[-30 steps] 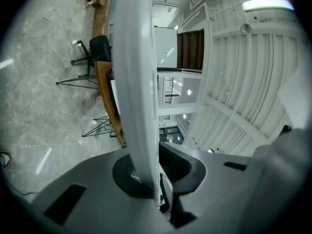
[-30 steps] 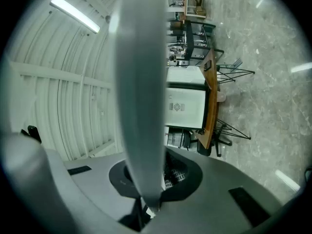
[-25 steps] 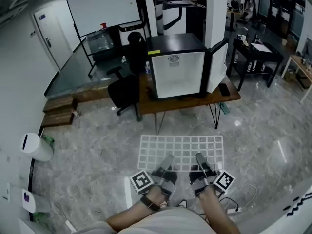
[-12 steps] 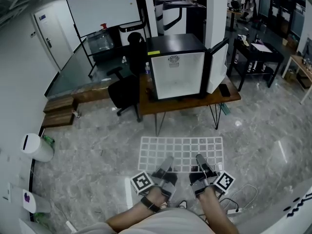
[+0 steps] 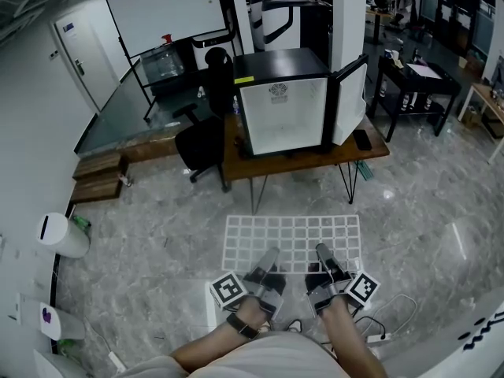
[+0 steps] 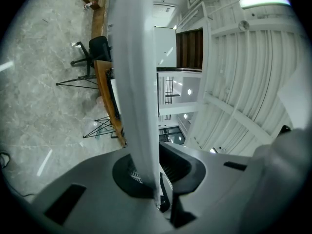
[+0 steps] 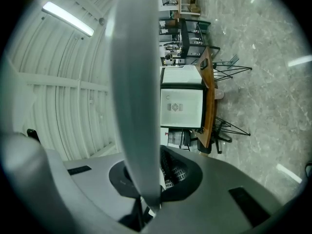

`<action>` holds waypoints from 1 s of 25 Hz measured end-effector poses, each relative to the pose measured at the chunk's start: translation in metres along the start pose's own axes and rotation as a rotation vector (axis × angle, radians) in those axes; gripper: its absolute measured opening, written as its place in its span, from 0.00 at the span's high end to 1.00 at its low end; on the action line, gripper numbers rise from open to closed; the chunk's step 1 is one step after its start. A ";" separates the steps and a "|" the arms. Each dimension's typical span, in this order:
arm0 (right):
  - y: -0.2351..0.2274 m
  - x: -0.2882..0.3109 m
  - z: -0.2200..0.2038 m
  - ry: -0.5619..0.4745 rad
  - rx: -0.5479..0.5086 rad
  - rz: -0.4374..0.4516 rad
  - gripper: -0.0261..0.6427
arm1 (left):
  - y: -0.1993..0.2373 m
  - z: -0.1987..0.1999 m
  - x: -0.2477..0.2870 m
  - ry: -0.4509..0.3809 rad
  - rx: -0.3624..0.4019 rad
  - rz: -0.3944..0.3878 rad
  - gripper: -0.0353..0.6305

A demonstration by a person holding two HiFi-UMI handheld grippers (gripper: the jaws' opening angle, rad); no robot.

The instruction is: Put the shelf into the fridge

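Note:
A white wire-grid shelf (image 5: 293,242) is held flat in front of me, above the floor. My left gripper (image 5: 268,264) is shut on its near edge at the left, and my right gripper (image 5: 324,261) is shut on the near edge at the right. In both gripper views the shelf (image 6: 139,82) (image 7: 134,82) runs edge-on as a pale band between the jaws. The black mini fridge (image 5: 285,105) stands on a wooden table (image 5: 303,160) ahead, with its door (image 5: 349,101) swung open to the right and a bare white interior.
A black office chair (image 5: 201,144) sits left of the table. A dark side table (image 5: 413,85) stands at the right. A white bin (image 5: 59,237) is by the left wall, and cables with a power strip (image 5: 378,339) lie near my feet. A phone (image 5: 361,140) lies on the table.
The fridge and table sit slightly higher in the head view than before. The shelf and both grippers keep nearly the same place in it.

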State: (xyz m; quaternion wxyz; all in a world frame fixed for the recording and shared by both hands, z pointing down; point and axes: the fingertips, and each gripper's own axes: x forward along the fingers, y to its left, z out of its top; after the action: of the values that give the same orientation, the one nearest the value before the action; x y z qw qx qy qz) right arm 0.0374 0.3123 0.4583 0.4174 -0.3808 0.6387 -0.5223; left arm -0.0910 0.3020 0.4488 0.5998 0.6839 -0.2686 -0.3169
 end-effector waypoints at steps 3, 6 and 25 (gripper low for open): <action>0.001 -0.005 0.005 0.005 0.014 -0.002 0.89 | 0.001 -0.007 0.001 0.000 0.015 0.013 0.91; 0.001 -0.007 0.013 0.013 0.012 -0.002 0.89 | 0.004 -0.012 0.005 -0.002 0.027 0.032 0.91; -0.017 0.026 0.060 0.054 0.014 -0.003 0.89 | 0.014 -0.009 0.063 -0.045 -0.009 0.002 0.91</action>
State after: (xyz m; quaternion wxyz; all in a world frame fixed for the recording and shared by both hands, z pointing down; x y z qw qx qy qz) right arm 0.0850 0.2639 0.4653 0.4021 -0.3647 0.6455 -0.5373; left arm -0.0429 0.2593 0.4566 0.5970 0.6737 -0.2811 -0.3327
